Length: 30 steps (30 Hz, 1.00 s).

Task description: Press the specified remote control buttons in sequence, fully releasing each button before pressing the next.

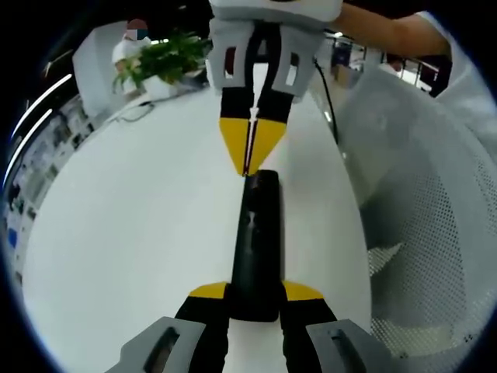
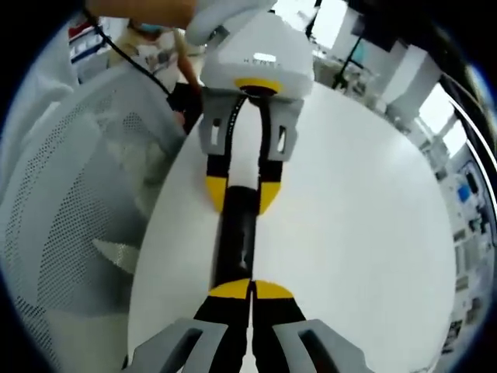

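My left gripper [image 1: 255,299] pinches the remote [image 1: 256,241] steady on the counter [image 1: 140,233]; right gripper [image 2: 250,291], pressed together, should press straight down, then lift fully.

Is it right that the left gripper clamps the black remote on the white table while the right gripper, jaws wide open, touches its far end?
Nearly: the right gripper is shut, as the right gripper view shows. The left gripper does clamp the remote on the table.
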Motion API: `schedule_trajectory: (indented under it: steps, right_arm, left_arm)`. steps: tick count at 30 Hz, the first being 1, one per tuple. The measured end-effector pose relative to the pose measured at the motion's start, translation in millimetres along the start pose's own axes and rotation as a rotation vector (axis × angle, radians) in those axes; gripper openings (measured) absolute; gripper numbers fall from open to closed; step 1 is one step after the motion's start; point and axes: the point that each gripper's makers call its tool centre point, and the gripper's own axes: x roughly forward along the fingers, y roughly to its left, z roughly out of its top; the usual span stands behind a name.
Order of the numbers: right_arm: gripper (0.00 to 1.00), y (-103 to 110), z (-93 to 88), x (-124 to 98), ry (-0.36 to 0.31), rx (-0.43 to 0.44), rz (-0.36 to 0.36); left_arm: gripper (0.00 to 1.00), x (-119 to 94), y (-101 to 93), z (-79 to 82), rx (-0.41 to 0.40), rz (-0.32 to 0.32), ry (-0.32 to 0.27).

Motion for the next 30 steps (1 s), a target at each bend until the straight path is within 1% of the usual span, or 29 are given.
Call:
schedule_trajectory:
  steps: [10, 22, 30]
  right_arm:
    - [0.00, -2.7, 4.0, 3.8, -0.015, 0.002, 0.013]
    - [0.00, 2.8, 5.6, 23.7, -0.016, 0.000, 0.069]
    - [0.00, 1.5, 7.0, 28.2, -0.016, -0.004, 0.089]
  left_arm:
    - [0.24, 0.4, 0.5, -0.1, -0.001, -0.003, 0.001]
    - [0.24, 0.8, 0.8, 0.9, -0.011, 0.000, -0.011]
    - [0.24, 1.1, 1.0, 0.9, -0.010, -0.002, -0.013]
